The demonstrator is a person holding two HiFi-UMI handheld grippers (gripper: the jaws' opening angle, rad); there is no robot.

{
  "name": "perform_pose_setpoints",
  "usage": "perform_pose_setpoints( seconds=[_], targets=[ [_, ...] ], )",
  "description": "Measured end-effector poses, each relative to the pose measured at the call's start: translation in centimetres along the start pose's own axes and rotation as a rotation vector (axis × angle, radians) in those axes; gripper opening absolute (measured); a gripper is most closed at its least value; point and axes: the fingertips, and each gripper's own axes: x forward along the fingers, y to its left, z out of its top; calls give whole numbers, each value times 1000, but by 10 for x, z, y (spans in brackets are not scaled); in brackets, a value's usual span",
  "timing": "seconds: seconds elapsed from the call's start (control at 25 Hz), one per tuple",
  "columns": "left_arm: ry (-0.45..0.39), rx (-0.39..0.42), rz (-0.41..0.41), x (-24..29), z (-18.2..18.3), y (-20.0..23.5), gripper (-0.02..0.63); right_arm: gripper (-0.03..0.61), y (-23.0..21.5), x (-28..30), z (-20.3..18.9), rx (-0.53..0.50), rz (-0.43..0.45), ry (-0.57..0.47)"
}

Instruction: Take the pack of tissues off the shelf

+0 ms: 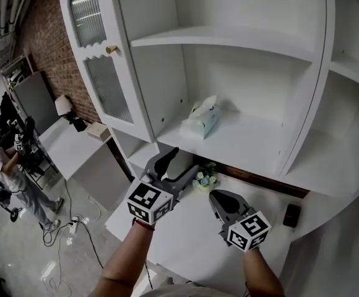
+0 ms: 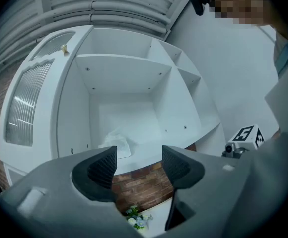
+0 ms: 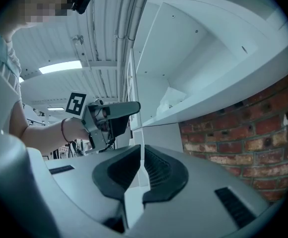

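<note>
The pack of tissues (image 1: pixel 201 121) lies on the middle shelf (image 1: pixel 254 142) of a white cabinet, with a tissue sticking up from its top. It also shows in the left gripper view as the pale pack of tissues (image 2: pixel 115 143), beyond the jaws and a little left. My left gripper (image 1: pixel 178 164) hangs below the shelf's front edge, open and empty; the left gripper view shows this left gripper (image 2: pixel 139 165) with a wide gap. My right gripper (image 1: pixel 220 198) is lower and to the right, over the counter, shut with nothing in it. From the right gripper (image 3: pixel 142 165) the tissues (image 3: pixel 171 97) appear on the shelf above.
The cabinet's glass door (image 1: pixel 102 60) stands open at the left. A small bunch of flowers (image 1: pixel 205 179) sits under the shelf against a brick strip. A black object (image 1: pixel 291 215) lies on the white counter (image 1: pixel 185 240). A person (image 1: pixel 0 166) stands far left on the floor.
</note>
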Motion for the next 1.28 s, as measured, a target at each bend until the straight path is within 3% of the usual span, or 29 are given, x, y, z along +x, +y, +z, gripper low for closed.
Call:
perform_pose_setpoints(
  seconds=[0.4,1.28],
  targets=[
    [69,46,60,31,14,31,307,18,-15,5,1,34,-21,17],
    [403,117,72,99,14,65,364,18,-13,1,-10,63,-9,47]
  ],
)
